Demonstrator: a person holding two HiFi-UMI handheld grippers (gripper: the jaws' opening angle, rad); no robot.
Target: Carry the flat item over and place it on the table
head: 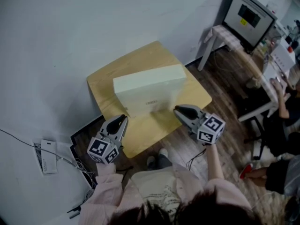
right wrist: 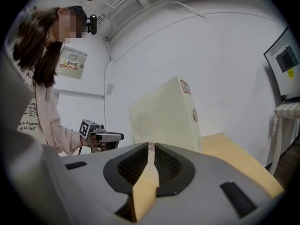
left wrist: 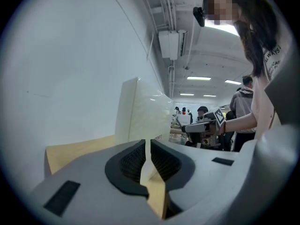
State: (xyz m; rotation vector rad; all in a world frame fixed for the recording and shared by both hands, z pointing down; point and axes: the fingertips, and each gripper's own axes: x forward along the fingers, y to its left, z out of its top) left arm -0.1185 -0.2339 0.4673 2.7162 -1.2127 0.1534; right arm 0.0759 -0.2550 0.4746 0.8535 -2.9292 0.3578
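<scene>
The flat item is a pale cream box [head: 149,89] standing on its long edge on a small wooden table [head: 105,86]. In the head view my left gripper [head: 123,119] hovers at the table's near left edge, a little short of the box. My right gripper [head: 177,109] is at the near right, close to the box's front face. Both are shut with nothing between the pads. The left gripper view has the box [left wrist: 140,111] upright just beyond the closed left gripper [left wrist: 148,144]. The right gripper view shows the box [right wrist: 164,116] past the closed right gripper [right wrist: 151,146].
A white wall runs behind the table. At the back right a monitor [head: 248,13] stands on a white desk, and a person [head: 286,107] sits there. Cables and a white device [head: 48,156] lie on the floor at the left.
</scene>
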